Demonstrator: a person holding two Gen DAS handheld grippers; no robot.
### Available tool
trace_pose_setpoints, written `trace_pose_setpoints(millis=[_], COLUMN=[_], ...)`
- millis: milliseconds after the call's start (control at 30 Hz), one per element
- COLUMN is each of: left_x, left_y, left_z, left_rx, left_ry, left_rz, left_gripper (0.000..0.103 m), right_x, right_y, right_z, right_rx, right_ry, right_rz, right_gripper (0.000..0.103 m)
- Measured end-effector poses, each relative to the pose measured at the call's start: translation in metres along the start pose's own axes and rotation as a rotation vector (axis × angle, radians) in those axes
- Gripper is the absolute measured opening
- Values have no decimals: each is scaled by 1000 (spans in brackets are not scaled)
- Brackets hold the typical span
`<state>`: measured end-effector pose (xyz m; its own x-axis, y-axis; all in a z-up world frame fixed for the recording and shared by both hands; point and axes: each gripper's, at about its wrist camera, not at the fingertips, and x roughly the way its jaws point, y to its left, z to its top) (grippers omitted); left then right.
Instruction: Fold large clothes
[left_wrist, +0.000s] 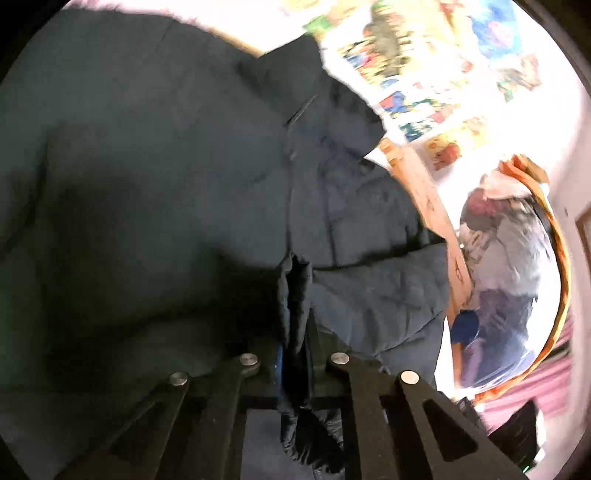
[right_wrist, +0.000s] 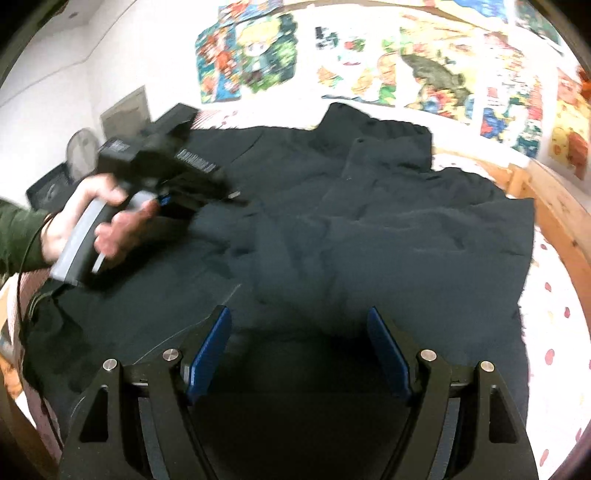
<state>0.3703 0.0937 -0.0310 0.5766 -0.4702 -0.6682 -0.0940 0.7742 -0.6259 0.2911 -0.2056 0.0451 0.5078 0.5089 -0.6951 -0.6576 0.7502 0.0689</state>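
Dark quilted jacket (right_wrist: 369, 229) rumpled across bed, fold pinched in left claw (left_wrist: 295, 354); right claw (right_wrist: 299, 350) spread.

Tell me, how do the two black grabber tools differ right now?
The left gripper is shut on a fold of the dark jacket; the right gripper stands open with nothing between its blue pads. The left gripper's pads are hidden in cloth, while the right's show plainly. Both are black two-finger tools over the same jacket on the bed.
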Motion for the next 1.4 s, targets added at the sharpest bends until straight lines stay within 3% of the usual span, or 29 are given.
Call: trace_pose_setpoints(millis=[133,267,433,633,833,1033,1200,1333,1400], left_x=[-43,-87,-113,-85,-46,-33,-42,-60,-73], left_y=[-27,-42,-26,7,38,61,68,77,79], left_z=[7,15,24,33,35,35,35,28,19], left_rx=[173,326,373,389,369,318,256,194,162], left_ry=[-153,-291,-365,-290,-141,-84,-80,-118,-155], left_rz=[41,136,288,454,528,503,424,343,293], left_gripper=[6,6,6,6,6,11,17,29,43], right_x=[-2,1,23,89,151,170,167,161,155], right_y=[-19,-34,-53,-70,-78,-73,-72,-72,-70], right_z=[9,26,53,72,66,52,43,39,36], right_rx=[49,64,87,80,91,79,94,97,89], right_ry=[-42,-89,-109,21,207,218,185,170,148], right_rz=[-68,-148,-235,-296,-299,-311,-315,-321,-335], right_gripper=[71,71,71,71,75,85,89,90,90])
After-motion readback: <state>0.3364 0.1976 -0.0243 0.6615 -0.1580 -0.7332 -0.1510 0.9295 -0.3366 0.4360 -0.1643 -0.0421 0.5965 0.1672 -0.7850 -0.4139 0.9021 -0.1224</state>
